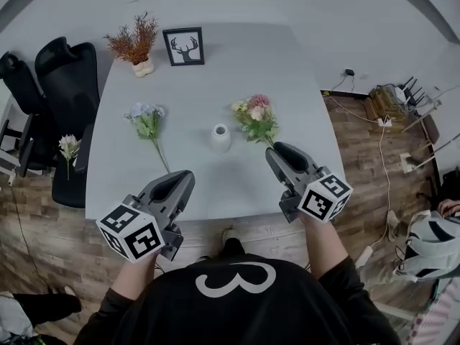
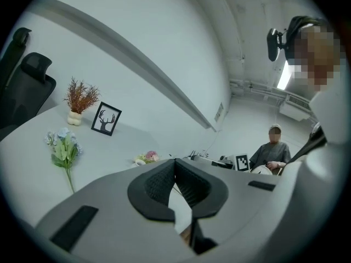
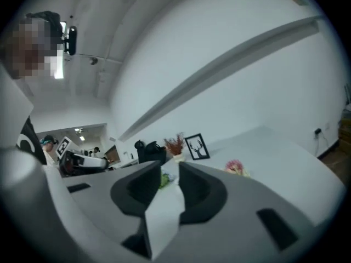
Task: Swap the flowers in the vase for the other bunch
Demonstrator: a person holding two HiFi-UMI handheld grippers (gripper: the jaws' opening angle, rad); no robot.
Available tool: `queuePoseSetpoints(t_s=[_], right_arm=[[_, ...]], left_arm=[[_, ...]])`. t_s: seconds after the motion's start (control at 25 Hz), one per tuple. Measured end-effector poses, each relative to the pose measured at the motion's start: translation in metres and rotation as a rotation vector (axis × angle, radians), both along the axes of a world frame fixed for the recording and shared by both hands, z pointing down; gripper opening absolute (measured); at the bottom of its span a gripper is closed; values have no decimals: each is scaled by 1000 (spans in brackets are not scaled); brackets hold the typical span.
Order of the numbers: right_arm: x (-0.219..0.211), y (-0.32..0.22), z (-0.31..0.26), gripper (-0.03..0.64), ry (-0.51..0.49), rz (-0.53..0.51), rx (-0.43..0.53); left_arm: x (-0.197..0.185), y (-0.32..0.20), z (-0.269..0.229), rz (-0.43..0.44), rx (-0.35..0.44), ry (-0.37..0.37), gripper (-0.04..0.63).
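Observation:
A small white vase [image 1: 220, 137] stands mid-table with no flowers in it. A pink-and-yellow bunch [image 1: 255, 117] lies just to its right, and also shows in both gripper views [image 2: 147, 158] [image 3: 235, 167]. A blue-and-white bunch [image 1: 147, 121] lies flat to the vase's left [image 2: 63, 147]. My left gripper [image 1: 187, 178] [image 2: 175, 161] hovers over the table's front edge, its pad tips touching and nothing held. My right gripper [image 1: 274, 150] [image 3: 170, 170] hangs near the stem ends of the pink bunch. Its jaws stand a narrow gap apart with nothing between them.
A framed deer picture [image 1: 184, 46] and a pot of dried red-brown sprigs [image 1: 135, 43] stand at the table's far edge. Black office chairs [image 1: 57, 70] crowd the left side, and a white flower [image 1: 69, 147] rests there. Cables and a power strip [image 1: 392, 100] lie on the floor at right.

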State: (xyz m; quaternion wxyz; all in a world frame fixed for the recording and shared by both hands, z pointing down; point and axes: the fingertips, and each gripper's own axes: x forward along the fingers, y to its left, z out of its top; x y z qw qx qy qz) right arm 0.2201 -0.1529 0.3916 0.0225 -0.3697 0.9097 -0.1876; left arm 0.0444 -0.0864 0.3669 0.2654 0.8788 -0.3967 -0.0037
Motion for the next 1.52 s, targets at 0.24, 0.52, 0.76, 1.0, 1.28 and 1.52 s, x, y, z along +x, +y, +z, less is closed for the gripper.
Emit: queuePoseSetpoints(t_s=[0.24, 0.52, 0.76, 1.0, 1.28, 1.52], right_arm=[[-66, 90, -75, 8, -24, -176, 122], [-116, 144, -95, 8, 30, -262, 140], [-122, 152, -94, 8, 16, -231, 121], [-129, 152, -93, 8, 7, -233, 120], [-132, 141, -95, 8, 5, -254, 116], [-127, 124, -91, 8, -4, -281, 109]], left_arm=[[-7, 39, -42, 92, 76, 35, 11], [-21, 78, -78, 172, 177, 21, 11], [-29, 91, -79, 185, 207, -5, 11], [-38, 91, -75, 173, 187, 12, 11], [-43, 77, -72, 143, 157, 20, 11], [-39, 61, -67, 96, 145, 18, 11]])
